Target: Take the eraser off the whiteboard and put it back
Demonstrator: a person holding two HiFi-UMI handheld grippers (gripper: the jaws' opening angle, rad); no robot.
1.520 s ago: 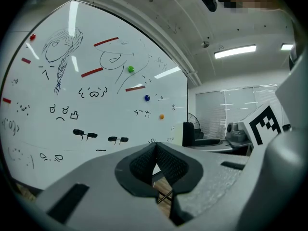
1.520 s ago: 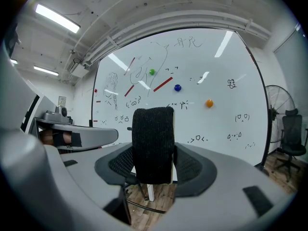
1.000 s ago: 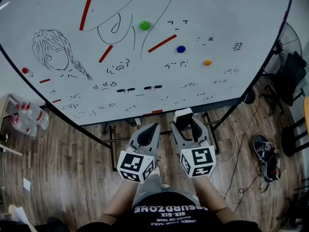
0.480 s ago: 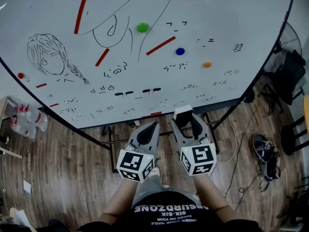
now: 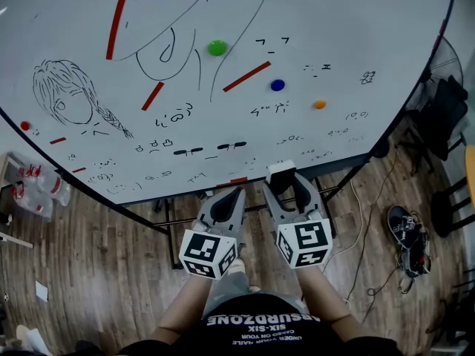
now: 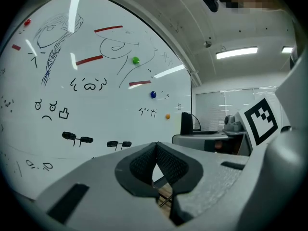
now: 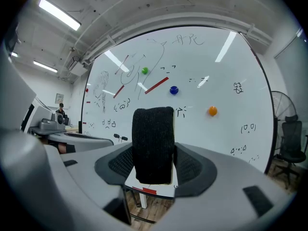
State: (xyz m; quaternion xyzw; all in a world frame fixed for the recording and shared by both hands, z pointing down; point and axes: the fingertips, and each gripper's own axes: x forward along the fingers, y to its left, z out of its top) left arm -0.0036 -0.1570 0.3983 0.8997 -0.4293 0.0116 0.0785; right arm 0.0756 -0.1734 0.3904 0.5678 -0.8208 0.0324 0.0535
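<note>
The eraser [image 7: 153, 143], a block with a black felt face and a white back [image 5: 280, 173], stands upright between the jaws of my right gripper [image 5: 283, 178], which is shut on it. It is held just short of the whiteboard's [image 5: 223, 136] lower edge, apart from the board. My left gripper [image 5: 230, 197] is beside it on the left, shut with nothing in it; in the left gripper view its pads [image 6: 155, 165] meet at their tips. The whiteboard [image 7: 192, 81] carries doodles, red strips and round magnets.
Green [image 5: 217, 47], blue [image 5: 277, 84] and orange [image 5: 319, 104] magnets sit on the board. The board's stand legs [image 5: 167, 232] rest on wood floor. A fan [image 5: 444, 58] and black chairs [image 5: 453, 199] are at the right, shoes [image 5: 408, 239] and a cable on the floor, bottles [image 5: 33, 184] at the left.
The whiteboard and floor have shifted left and slightly down in the head view as the person moved along the board. Both grippers keep their pose, the eraser still held.
</note>
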